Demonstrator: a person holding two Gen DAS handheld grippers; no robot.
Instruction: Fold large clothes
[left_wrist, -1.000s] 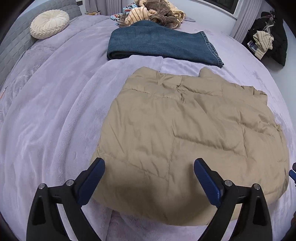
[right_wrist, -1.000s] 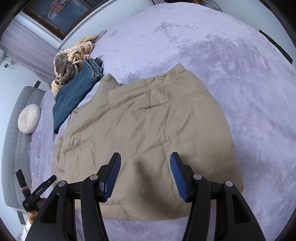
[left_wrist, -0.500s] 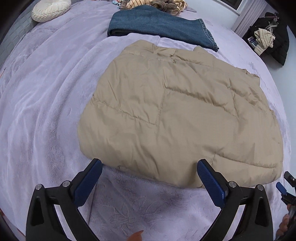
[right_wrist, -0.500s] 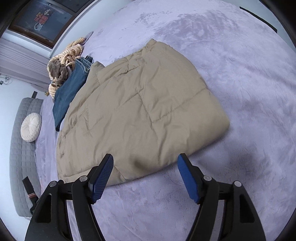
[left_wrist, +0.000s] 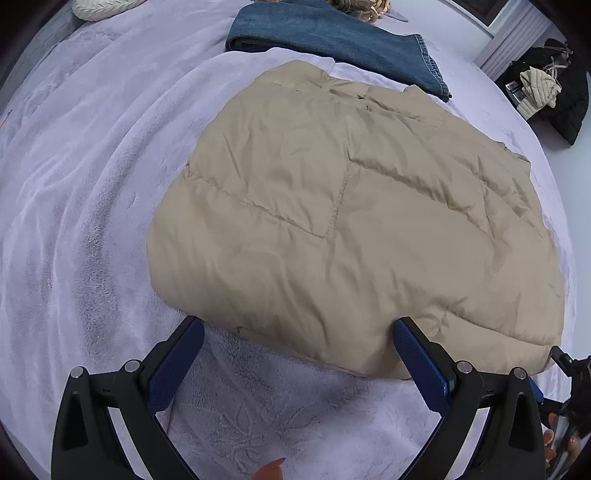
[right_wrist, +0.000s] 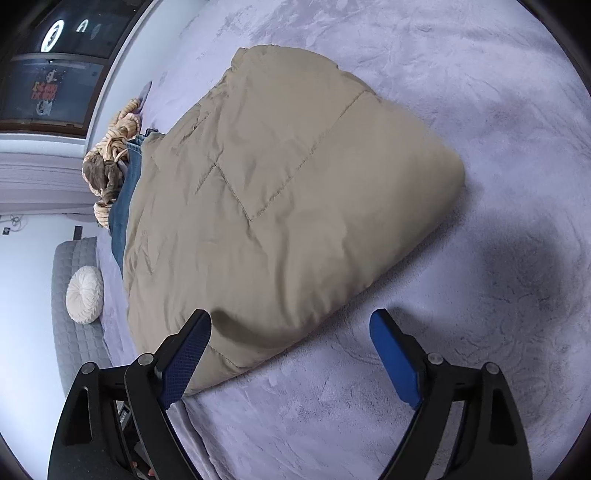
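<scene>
A tan quilted puffer garment (left_wrist: 354, 221) lies folded flat on the lilac bed cover (left_wrist: 92, 221). It also shows in the right wrist view (right_wrist: 280, 206). My left gripper (left_wrist: 299, 332) is open and empty at the garment's near edge, its jaws on either side of that edge. My right gripper (right_wrist: 291, 325) is open and empty at the garment's near corner, its left pad over the fabric and its right pad over the bare cover. The right gripper's tip (left_wrist: 561, 356) shows at the left wrist view's right edge.
Folded blue jeans (left_wrist: 332, 37) lie beyond the tan garment, with a striped and brown clothes pile (right_wrist: 107, 162) behind them. A round cream cushion (right_wrist: 84, 294) rests on a grey quilted headboard (right_wrist: 70, 332). Dark clothes (left_wrist: 554, 96) are piled off the bed's right side.
Both grippers have drawn back from above the tan garment to its near edge and dropped lower. The garment now fills more of both views. Both stay open.
</scene>
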